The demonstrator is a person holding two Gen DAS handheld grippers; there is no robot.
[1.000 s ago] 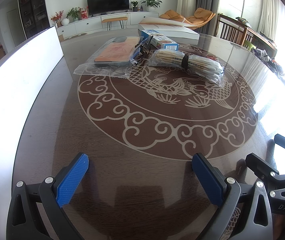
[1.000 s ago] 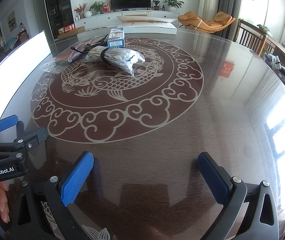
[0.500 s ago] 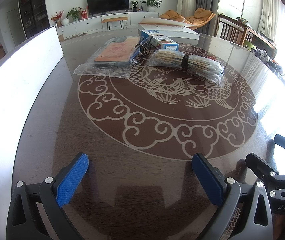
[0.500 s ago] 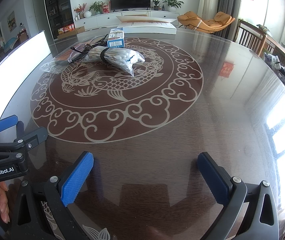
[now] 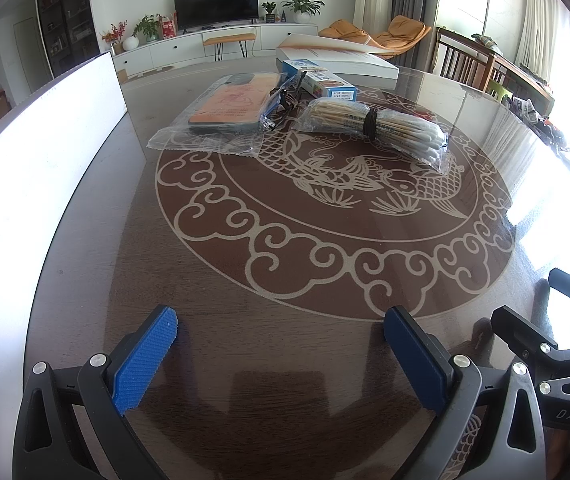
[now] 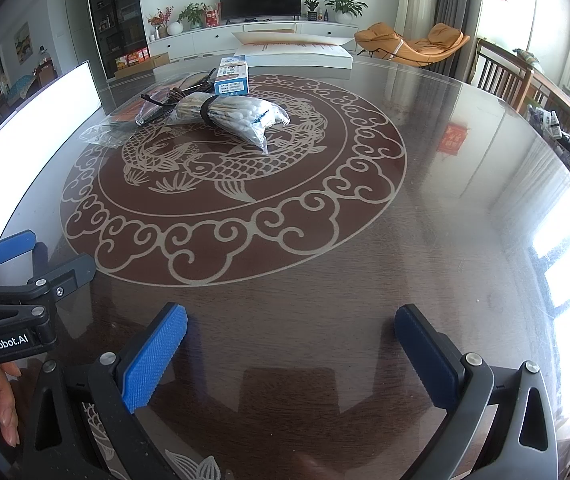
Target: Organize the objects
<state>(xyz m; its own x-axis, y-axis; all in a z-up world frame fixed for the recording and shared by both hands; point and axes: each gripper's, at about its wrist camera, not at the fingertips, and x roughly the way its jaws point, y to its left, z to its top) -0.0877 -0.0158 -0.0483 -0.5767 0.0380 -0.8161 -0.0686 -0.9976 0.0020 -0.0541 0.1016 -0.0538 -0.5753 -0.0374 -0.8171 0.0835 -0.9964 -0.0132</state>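
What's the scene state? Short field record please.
surface: round table, fish motif
left gripper: open, empty, low over near edge
right gripper: open, empty, low over near edge
swab bag: far side, banded, lying flat
blue box: behind swab bag
orange pack: in clear bag, left of swab bag
white box: far edge
contact: neither gripper touches any item

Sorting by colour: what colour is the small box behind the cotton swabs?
Blue and white box, clearest in the right wrist view.
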